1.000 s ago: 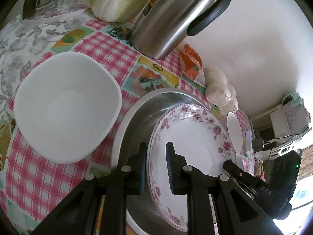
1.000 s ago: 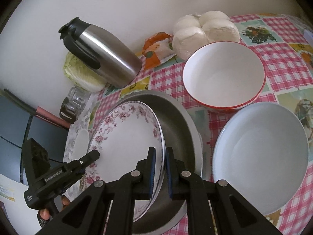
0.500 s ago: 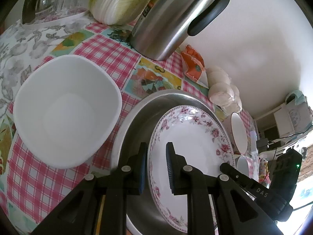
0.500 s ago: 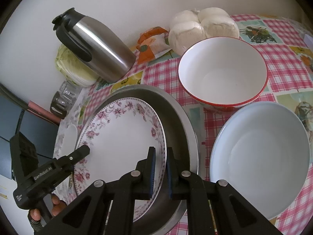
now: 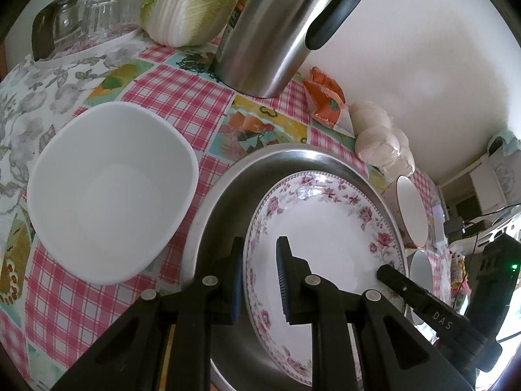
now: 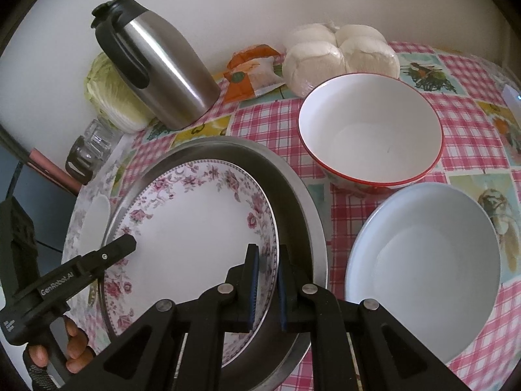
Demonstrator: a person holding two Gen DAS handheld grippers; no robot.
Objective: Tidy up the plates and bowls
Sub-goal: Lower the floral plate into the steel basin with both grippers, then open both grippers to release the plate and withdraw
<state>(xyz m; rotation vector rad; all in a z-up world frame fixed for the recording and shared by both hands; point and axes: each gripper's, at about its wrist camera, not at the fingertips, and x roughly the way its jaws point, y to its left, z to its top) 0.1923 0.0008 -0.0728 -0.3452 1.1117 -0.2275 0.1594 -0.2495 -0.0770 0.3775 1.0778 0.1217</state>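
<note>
Both grippers are on the floral plate [image 5: 322,228] here, one at each edge. In the left wrist view, the left gripper [image 5: 260,277] straddles the plate's near rim at lower centre of the frame, one finger outside, one over the white face, with a visible gap between pad and plate, so the jaws look partly parted, not pinching. In the right wrist view, the right gripper [image 6: 267,285] has its jaws drawn close on either side of the plate's right rim at lower centre, clenched on it. The plate sits tilted inside the steel basin [image 6: 293,195], centre of the frame. A square white bowl [image 5: 110,195] rests at left of the left view. A red-rimmed bowl [image 6: 371,130] stands upper right in the right view, with a pale blue bowl [image 6: 423,260] just below it, lower right. The steel thermos [image 6: 162,68] leans upper left.
</note>
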